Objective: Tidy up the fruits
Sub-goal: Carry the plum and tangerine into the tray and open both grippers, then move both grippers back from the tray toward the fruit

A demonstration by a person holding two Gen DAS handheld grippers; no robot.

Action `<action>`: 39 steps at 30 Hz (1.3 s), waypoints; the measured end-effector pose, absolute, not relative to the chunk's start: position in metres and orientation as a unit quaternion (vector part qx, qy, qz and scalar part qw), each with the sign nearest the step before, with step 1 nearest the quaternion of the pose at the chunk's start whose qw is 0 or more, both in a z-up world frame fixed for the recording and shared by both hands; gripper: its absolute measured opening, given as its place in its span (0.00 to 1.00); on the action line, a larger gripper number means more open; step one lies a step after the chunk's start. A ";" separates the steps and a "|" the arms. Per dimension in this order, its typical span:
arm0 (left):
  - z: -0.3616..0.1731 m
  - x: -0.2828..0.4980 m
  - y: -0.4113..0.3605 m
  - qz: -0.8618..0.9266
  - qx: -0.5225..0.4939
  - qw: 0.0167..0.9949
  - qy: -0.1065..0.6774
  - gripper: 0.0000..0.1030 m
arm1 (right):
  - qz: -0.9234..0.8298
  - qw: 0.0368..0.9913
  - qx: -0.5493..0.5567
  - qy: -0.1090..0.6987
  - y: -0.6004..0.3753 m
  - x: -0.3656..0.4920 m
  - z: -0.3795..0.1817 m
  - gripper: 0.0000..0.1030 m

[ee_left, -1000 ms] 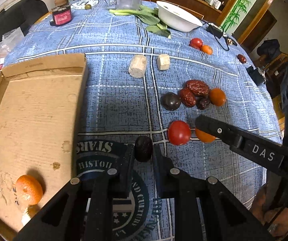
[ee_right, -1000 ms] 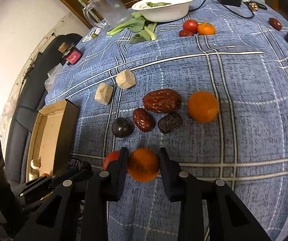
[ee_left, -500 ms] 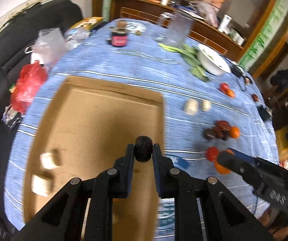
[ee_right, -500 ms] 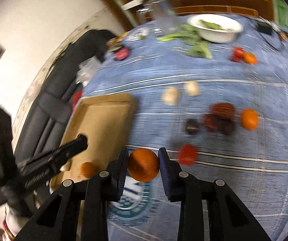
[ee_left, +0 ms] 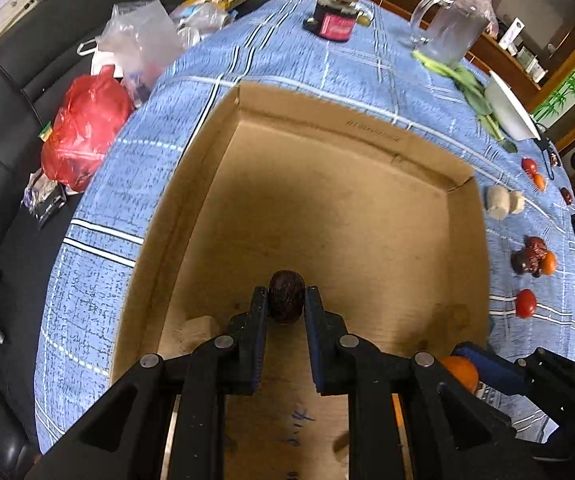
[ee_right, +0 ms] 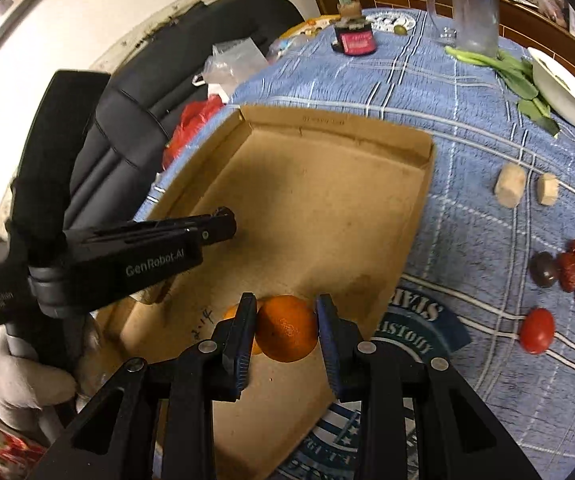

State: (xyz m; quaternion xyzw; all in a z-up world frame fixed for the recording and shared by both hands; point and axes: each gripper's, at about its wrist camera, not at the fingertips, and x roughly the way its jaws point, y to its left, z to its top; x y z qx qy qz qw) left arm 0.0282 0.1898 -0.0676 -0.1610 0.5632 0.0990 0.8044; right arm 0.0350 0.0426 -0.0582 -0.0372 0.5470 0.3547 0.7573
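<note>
The cardboard tray (ee_right: 423,184) holds a small orange (ee_right: 232,313) and a pale chunk (ee_left: 199,328) near its close end. Out on the blue cloth (ee_left: 287,64) lie tomatoes, dates and another orange — well apart from the tray. Over the tray, the left gripper (ee_left: 286,303) clamps a dark date (ee_left: 286,296); the right gripper (ee_right: 286,322) grips an orange fruit (ee_right: 286,328).

Matt brown cardboard box (ee_left: 327,208) under both tools; woven blue cloth (ee_right: 467,128) on the desk beyond it. The orange (ee_right: 285,328) is dimpled, the date (ee_left: 286,296) wrinkled; glossy red plastic bag (ee_left: 83,136).
</note>
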 end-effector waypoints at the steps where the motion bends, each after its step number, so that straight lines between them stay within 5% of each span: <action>1: -0.069 0.028 0.191 0.096 -0.163 0.804 0.563 0.17 | 0.352 0.756 -0.037 0.551 0.045 0.036 -0.062 0.33; 12: -0.064 0.034 0.195 0.080 -0.183 0.806 0.558 0.19 | 0.324 0.771 -0.042 0.546 0.049 0.038 -0.066 0.35; 16: -0.052 0.030 0.198 0.084 -0.197 0.810 0.546 0.44 | 0.321 0.771 -0.047 0.548 0.050 0.040 -0.065 0.36; 21: -0.036 0.023 0.202 0.088 -0.220 0.815 0.528 0.57 | 0.317 0.778 -0.044 0.540 0.046 0.035 -0.060 0.48; 39: -0.015 0.019 0.143 0.053 -0.222 0.819 0.527 0.64 | 0.208 0.822 0.058 0.528 -0.105 0.020 -0.045 0.48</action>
